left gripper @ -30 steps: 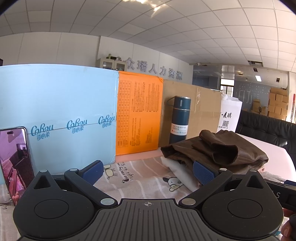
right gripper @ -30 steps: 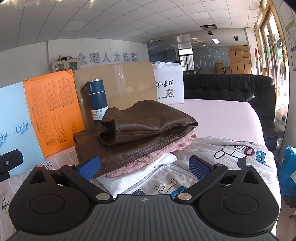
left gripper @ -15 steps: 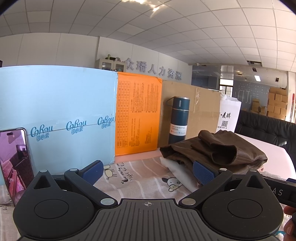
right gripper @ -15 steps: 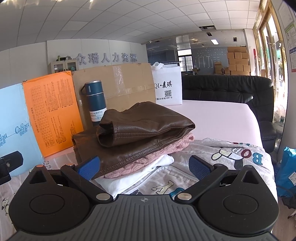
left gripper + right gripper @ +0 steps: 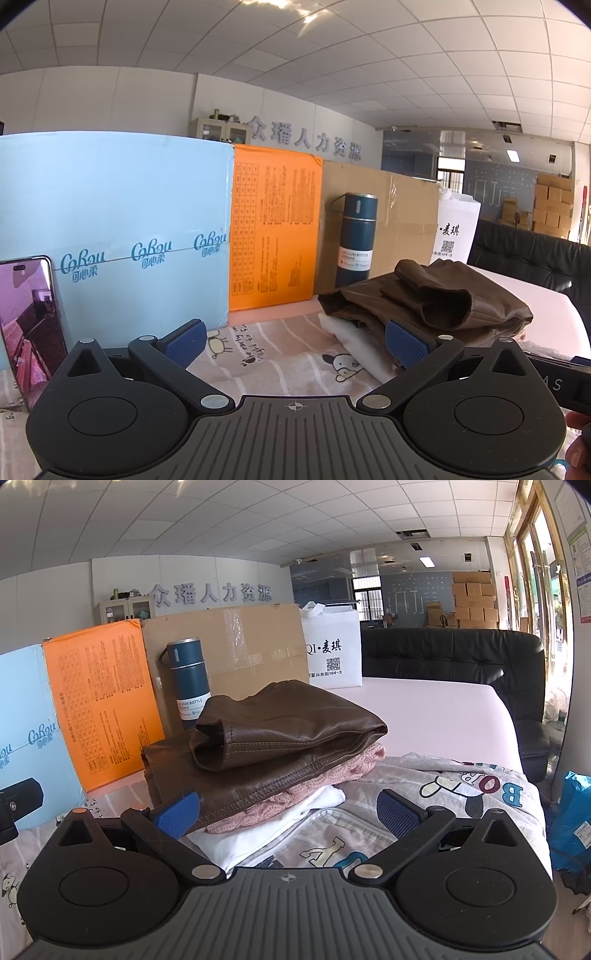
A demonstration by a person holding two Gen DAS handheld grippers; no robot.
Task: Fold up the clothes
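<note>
Three folded garments sit stacked on the cartoon-print bedsheet (image 5: 461,786), heaviest on top, probably to press the pile flat: one brown leather jacket (image 5: 280,734) over one pink knitted sweater (image 5: 332,775) over one white folded top (image 5: 266,830). Both tools hang apart from the pile, empty. The left gripper (image 5: 293,341) has its two blue pads spread wide, and so has the right gripper (image 5: 288,812) (nothing pinched). One dark-blue steel vacuum bottle (image 5: 186,683) stands behind, against four upright boxes and bags, likely a backdrop.
</note>
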